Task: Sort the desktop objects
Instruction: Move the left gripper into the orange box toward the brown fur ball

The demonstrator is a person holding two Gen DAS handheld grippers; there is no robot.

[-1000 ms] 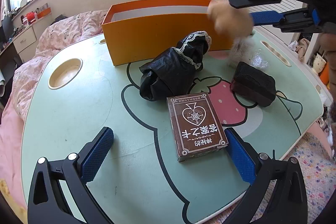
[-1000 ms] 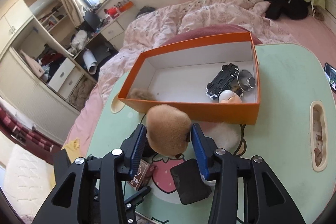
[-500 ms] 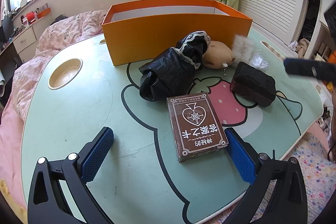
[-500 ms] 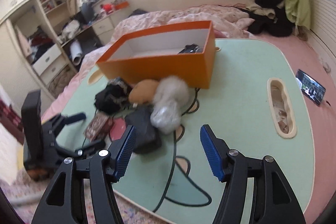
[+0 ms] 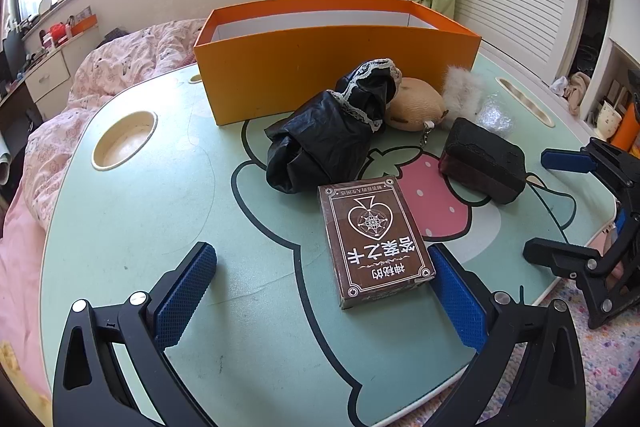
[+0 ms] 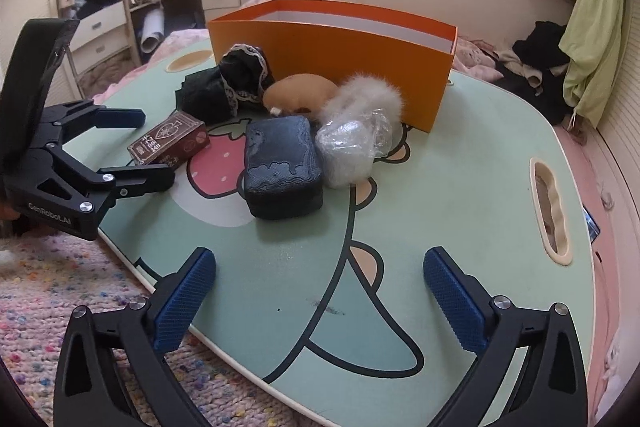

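Note:
An orange box (image 5: 336,67) (image 6: 340,55) stands open at the back of the green table (image 5: 140,227). In front of it lie a black lace-trimmed cloth (image 5: 328,131) (image 6: 228,87), a tan plush (image 5: 416,105) (image 6: 300,93), a white fluffy toy (image 5: 462,89) (image 6: 368,95), a black case (image 5: 484,159) (image 6: 282,163) and a brown card box (image 5: 374,239) (image 6: 170,143). My left gripper (image 5: 320,277) (image 6: 154,147) is open, with the card box beside its right finger. My right gripper (image 6: 318,267) (image 5: 550,207) hovers over the table's near edge, its jaws opening with nothing between them.
Crumpled clear plastic (image 6: 352,147) rests against the fluffy toy. The table has a round cup recess (image 5: 124,141) and a long slot (image 6: 550,211). A pink quilted bed (image 5: 120,67) lies behind the table and a speckled rug (image 6: 60,287) below its edge.
My right gripper let go of the tan plush, which now lies on the table in front of the box. It then drew back and down to the table's edge, jaws spreading wide. My left gripper stayed put.

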